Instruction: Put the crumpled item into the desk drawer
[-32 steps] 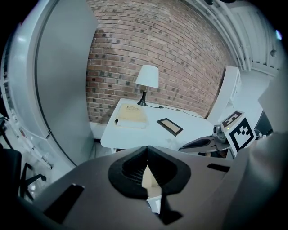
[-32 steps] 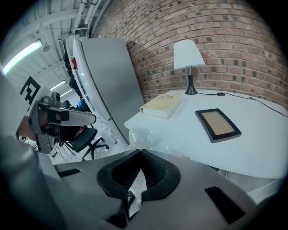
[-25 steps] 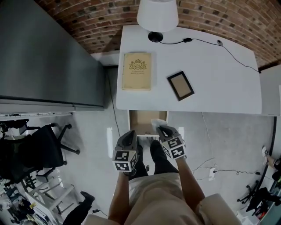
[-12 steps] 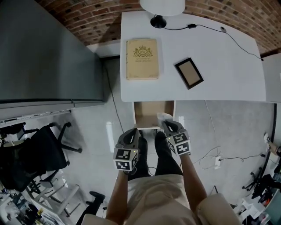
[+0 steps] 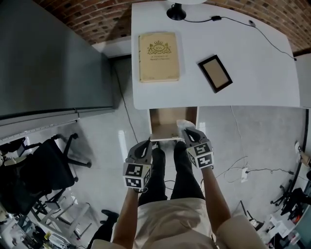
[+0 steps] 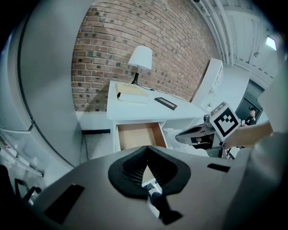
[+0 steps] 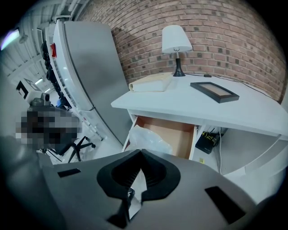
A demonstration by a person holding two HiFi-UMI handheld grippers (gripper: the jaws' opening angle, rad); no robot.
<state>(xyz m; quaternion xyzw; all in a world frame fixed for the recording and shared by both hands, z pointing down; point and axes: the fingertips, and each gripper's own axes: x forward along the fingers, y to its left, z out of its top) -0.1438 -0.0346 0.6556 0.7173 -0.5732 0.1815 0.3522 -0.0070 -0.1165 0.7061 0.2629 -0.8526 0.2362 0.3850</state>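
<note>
The desk drawer (image 5: 167,119) stands pulled out under the white desk (image 5: 252,92), its brown bottom bare. My right gripper (image 5: 187,132) is shut on the crumpled item, a white plastic bag (image 5: 183,125), which hangs at the drawer's front right corner. In the right gripper view the bag (image 7: 148,137) bulges beyond the right gripper (image 7: 141,152) in front of the drawer (image 7: 173,130), with a strip pinched between the jaws. My left gripper (image 5: 145,145) is shut and holds nothing, left of the drawer front. In the left gripper view the left gripper (image 6: 146,148) points at the drawer (image 6: 137,134).
On the desk lie a tan book (image 5: 158,57), a dark picture frame (image 5: 215,73) and a lamp base (image 5: 176,11) with its cable. A tall grey cabinet (image 5: 48,58) stands left. An office chair (image 5: 39,165) and floor cables (image 5: 243,172) flank the person's legs.
The head view has shifted, so the desk and drawer sit lower in the picture. Both grippers stay shut by the drawer front, the right one still holding the bag.
</note>
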